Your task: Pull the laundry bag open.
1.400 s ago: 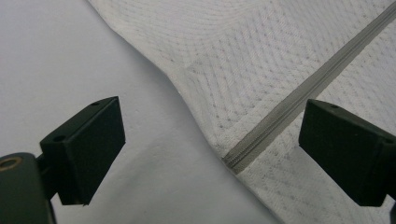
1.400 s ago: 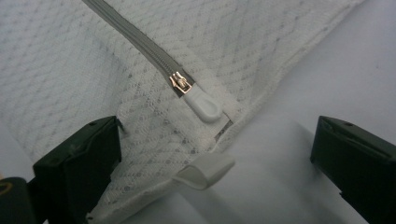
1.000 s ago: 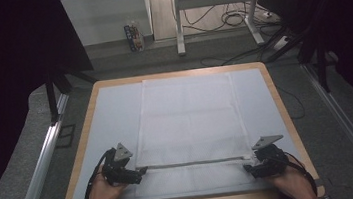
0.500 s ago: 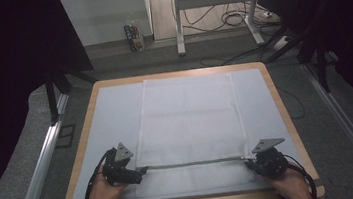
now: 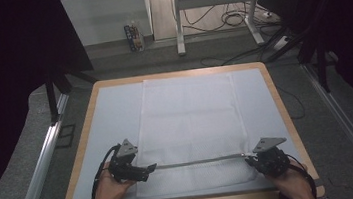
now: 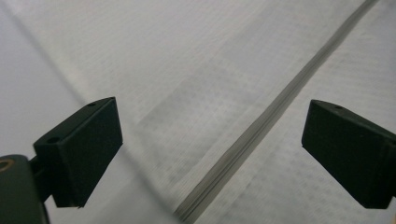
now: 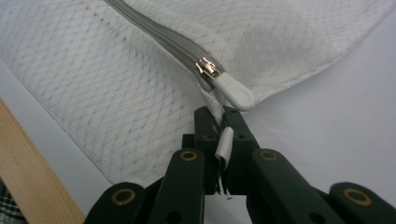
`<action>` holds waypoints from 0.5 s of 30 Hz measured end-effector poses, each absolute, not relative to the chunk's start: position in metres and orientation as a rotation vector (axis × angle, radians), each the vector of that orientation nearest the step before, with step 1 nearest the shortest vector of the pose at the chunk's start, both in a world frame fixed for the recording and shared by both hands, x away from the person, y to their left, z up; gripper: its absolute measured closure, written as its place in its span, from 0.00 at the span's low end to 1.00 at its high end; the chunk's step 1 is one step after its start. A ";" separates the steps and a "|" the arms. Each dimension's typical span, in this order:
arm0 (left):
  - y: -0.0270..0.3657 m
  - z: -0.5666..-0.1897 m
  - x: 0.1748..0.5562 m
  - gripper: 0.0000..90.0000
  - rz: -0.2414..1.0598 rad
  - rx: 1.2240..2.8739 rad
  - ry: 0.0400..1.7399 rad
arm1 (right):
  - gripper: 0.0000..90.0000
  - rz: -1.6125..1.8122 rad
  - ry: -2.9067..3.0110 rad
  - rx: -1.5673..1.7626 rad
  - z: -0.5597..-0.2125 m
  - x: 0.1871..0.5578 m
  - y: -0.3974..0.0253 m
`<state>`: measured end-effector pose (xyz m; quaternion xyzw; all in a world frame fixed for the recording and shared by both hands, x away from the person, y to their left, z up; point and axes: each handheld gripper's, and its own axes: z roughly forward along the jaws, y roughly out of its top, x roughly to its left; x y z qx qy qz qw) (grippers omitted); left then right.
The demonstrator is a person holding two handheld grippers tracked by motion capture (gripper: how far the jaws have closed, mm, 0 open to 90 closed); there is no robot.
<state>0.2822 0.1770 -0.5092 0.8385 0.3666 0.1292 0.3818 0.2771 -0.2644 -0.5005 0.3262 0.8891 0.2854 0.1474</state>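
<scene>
I've got the white mesh bag point(image 5: 191, 128) lying flat on the pale mat point(image 5: 106, 117) over a wood-edged table point(image 5: 287, 117). Left gripper point(image 5: 148, 169) jaws gape wide above its zipper point(image 6: 261, 126); right gripper point(image 7: 220, 122) pinches the bag's corner. Dark room, cables point(image 5: 235, 18) behind.

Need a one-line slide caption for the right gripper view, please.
Right tongs shut on the edge of the white mesh bag beside the zipper slider and its white pull tab.
</scene>
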 end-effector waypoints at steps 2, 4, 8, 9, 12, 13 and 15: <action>0.168 -0.506 0.284 0.05 0.302 2.138 0.910 | 0.95 0.813 2.545 0.918 -0.499 0.276 -0.264; 0.157 -0.504 0.287 0.07 0.284 2.151 0.882 | 0.95 0.819 2.536 0.896 -0.497 0.276 -0.264; 0.123 -0.502 0.295 0.10 0.268 2.188 0.796 | 0.95 0.821 2.534 0.881 -0.497 0.276 -0.265; 0.117 -0.501 0.297 0.10 0.258 2.192 0.782 | 0.95 0.822 2.536 0.880 -0.496 0.276 -0.265; 0.098 -0.499 0.303 0.10 0.237 2.200 0.733 | 0.95 0.828 2.535 0.884 -0.496 0.276 -0.265; 0.092 -0.498 0.305 0.10 0.231 2.203 0.716 | 0.95 0.826 2.539 0.881 -0.496 0.276 -0.265; 0.079 -0.495 0.309 0.10 0.227 2.197 0.694 | 0.95 0.819 2.540 0.873 -0.496 0.276 -0.265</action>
